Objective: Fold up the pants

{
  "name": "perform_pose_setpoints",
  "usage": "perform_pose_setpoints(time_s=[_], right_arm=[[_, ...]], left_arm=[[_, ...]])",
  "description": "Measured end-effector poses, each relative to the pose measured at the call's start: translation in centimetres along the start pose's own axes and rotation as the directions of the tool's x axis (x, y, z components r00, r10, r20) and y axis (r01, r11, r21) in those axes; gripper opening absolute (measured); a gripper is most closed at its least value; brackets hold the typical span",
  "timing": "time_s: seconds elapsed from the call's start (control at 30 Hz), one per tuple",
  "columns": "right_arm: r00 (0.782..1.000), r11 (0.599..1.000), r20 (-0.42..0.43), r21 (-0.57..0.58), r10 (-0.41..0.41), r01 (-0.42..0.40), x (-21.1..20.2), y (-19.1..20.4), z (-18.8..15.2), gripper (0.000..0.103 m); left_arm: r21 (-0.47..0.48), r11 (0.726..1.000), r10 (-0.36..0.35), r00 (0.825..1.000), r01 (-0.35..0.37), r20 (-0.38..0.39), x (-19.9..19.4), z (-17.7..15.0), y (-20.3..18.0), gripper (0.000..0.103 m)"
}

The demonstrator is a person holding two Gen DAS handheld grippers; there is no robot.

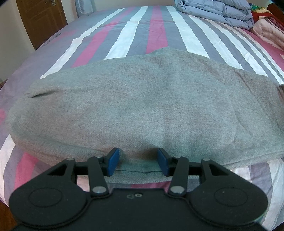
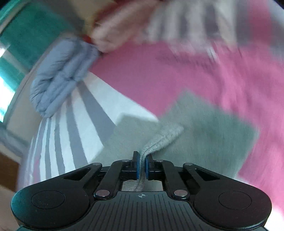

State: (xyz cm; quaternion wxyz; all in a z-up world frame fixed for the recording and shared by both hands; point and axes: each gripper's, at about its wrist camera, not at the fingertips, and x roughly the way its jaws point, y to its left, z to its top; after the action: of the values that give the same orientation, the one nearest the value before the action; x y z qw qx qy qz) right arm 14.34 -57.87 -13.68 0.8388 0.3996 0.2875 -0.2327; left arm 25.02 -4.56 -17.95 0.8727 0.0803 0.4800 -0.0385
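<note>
Grey pants (image 1: 138, 110) lie spread across the striped bed, folded lengthwise into a broad band. My left gripper (image 1: 138, 161) is open at the near edge of the pants, its blue pads either side of the hem, which lies between them. In the right wrist view the same grey pants (image 2: 204, 135) lie on the bed below. My right gripper (image 2: 141, 166) is shut on a raised seam of the pants (image 2: 159, 140) and lifts it off the bed. That view is blurred by motion.
The bed sheet (image 1: 156, 33) has pink, grey and white stripes. A folded blue quilt (image 1: 213, 10) and pink bedding (image 1: 268, 30) sit at the far right. A brown door (image 1: 40, 19) stands at far left. The quilt also shows in the right wrist view (image 2: 58, 74).
</note>
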Motion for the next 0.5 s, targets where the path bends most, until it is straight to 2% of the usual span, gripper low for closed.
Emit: perform_pose_setpoints(time_s=[0.1,0.2,0.23,0.33,0.4,0.5], right_arm=[[0.994,0.988,0.106,-0.153,0.021,-0.004,-3.1,2.1,0.8,0.006],[0.98,0.967,0.197,-0.254,0.028,0.024,-6.1,2.6,0.7,0.006],[0.979,0.963,0.203,-0.266,0.02,0.036,-6.4,2.2,0.5,0.006],[0.987,0.964,0.146,-0.244,-0.073,0.107,-5.1,-1.0,-1.2,0.006],[0.989,0.971,0.074,-0.191,-0.129,0.141,-3.5,-3.6,-2.5,0.006],[0.99,0.986,0.007,-0.094,-0.141,0.141,-2.7,-5.9,-4.0,0.007]], left_arm=[[0.004,1.0,0.006,1.0,-0.006,0.006,-0.1,-0.1,-0.1,0.04],[0.005,1.0,0.008,1.0,-0.008,0.011,-0.1,-0.2,-0.2,0.04],[0.005,1.0,0.008,1.0,-0.008,0.012,-0.2,-0.3,-0.2,0.04],[0.009,1.0,0.009,1.0,-0.009,0.017,-0.3,-0.4,-0.2,0.041],[0.012,1.0,0.012,1.0,-0.013,0.018,-0.3,-0.5,-0.2,0.041],[0.017,1.0,0.018,1.0,-0.018,0.017,-0.3,-0.4,-0.3,0.042]])
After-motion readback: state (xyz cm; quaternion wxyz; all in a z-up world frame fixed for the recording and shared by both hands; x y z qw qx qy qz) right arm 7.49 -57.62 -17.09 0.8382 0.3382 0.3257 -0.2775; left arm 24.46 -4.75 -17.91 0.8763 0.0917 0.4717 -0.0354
